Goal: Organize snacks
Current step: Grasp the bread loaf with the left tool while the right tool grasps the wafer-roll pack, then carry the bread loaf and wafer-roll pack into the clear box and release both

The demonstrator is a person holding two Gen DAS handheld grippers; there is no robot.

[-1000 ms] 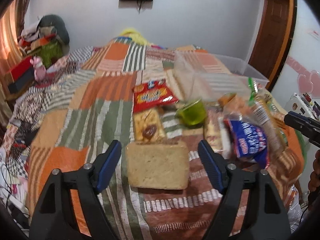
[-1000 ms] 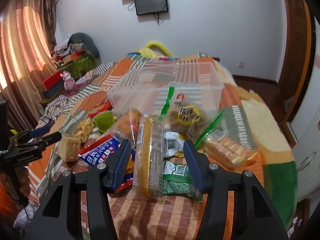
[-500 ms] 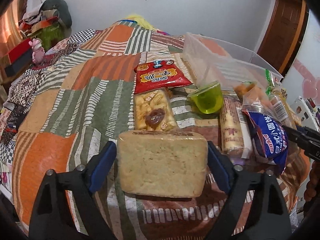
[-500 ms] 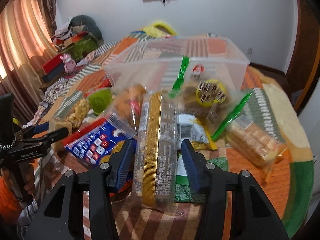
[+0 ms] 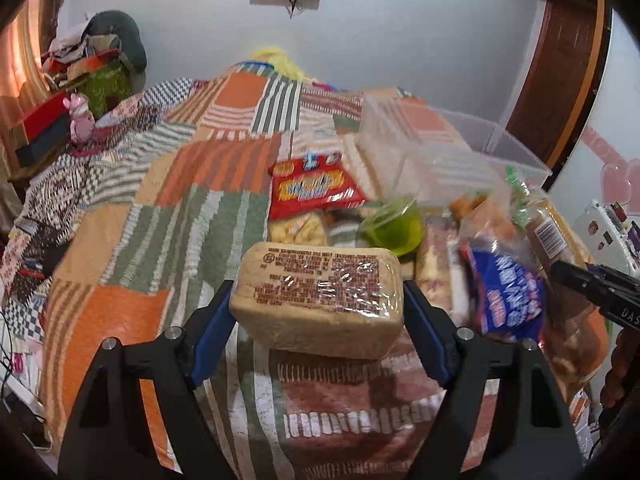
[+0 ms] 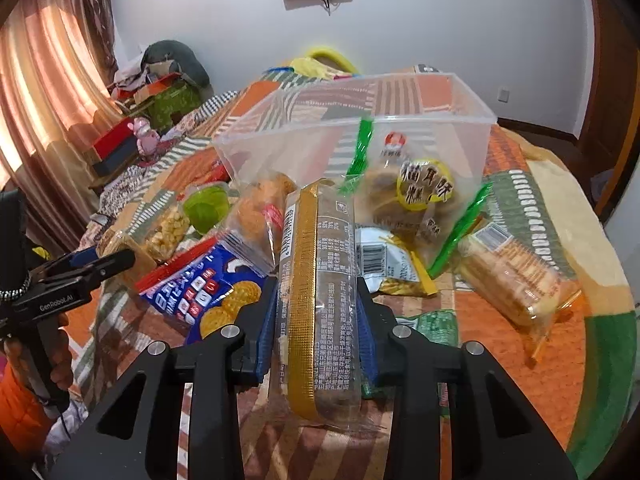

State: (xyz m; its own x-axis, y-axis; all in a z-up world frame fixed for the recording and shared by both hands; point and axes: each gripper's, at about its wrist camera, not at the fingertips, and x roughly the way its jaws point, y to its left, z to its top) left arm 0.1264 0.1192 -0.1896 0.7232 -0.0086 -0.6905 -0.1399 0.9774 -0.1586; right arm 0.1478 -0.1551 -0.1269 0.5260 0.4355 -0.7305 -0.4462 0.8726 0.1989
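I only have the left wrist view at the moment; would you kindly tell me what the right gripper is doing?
Observer: The right gripper has its fingers closed on a long clear packet with a gold strip.
Operator: Thank you. My left gripper holds the tan block. Does anything lie right of your packet?
Observer: Yes, a cracker sleeve lies on the quilt, apart from the pile.
Operator: Is anything inside the clear bin?
Observer: In the right wrist view only quilt pattern shows through its walls; I see no snack inside.
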